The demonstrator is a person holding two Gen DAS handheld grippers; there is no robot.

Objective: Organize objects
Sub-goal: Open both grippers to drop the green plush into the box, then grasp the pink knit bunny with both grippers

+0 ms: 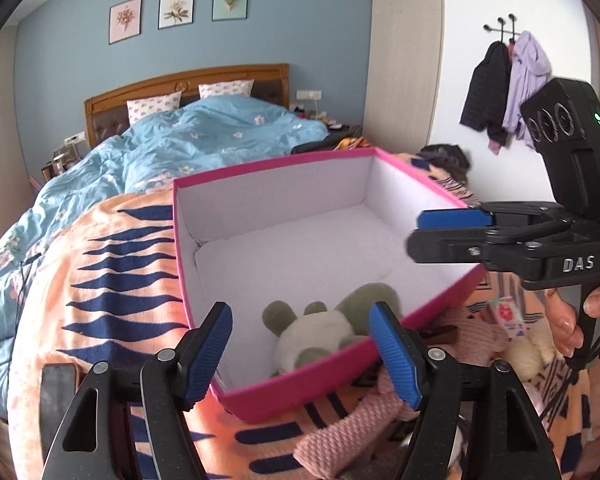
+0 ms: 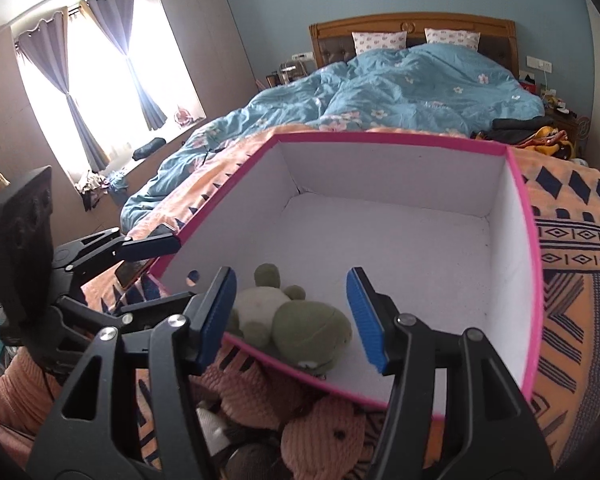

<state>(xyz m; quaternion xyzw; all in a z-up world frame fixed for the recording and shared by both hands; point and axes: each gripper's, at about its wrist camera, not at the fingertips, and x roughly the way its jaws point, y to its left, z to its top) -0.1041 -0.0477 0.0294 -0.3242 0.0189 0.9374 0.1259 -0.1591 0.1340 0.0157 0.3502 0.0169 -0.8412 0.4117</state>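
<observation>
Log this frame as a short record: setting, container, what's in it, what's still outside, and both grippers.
setting: bed with an orange patterned blanket
container: pink box, open top, white inside
contents: green and white plush frog at the near wall, rest of the floor bare
outside: pink knitted plush in front of the box
left gripper: open, nothing held
right gripper: open, nothing held

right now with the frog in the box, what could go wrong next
1. The frog lies against the box's near wall, under both open grippers; a low sweep could catch the rim and drag the box across the blanket.
2. The pink toy sits right against the box's outside wall, so the right gripper reaching for it may nudge the box.
</observation>
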